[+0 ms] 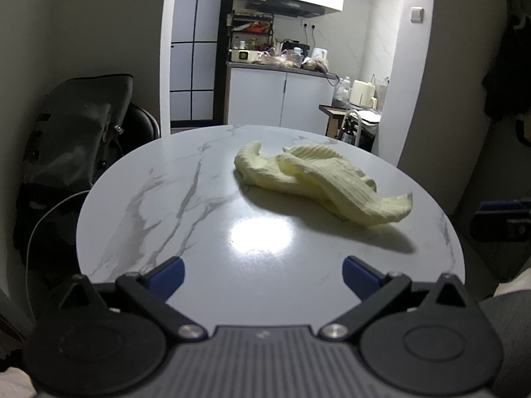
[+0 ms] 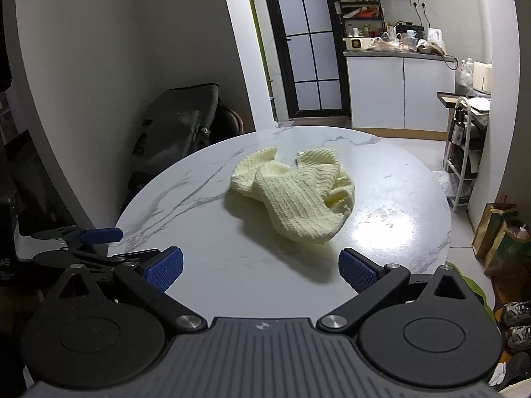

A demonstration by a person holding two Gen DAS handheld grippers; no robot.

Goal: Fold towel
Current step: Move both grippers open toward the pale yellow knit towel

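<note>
A pale yellow ribbed towel (image 1: 318,179) lies crumpled in a loose heap on a round white marble table (image 1: 159,205). In the right wrist view the towel (image 2: 295,195) sits mid-table (image 2: 186,199). My left gripper (image 1: 264,277) is open and empty above the table's near edge, short of the towel. My right gripper (image 2: 260,270) is open and empty, with the towel's near corner just ahead of its fingers. The left gripper's blue finger (image 2: 99,235) shows at the left of the right wrist view.
A dark grey bag (image 1: 76,139) on a chair stands at the table's left side. A kitchen counter (image 1: 282,66) with clutter lies beyond. A white rack (image 2: 464,152) with bottles and paper bags (image 2: 497,232) stand on the floor to the right.
</note>
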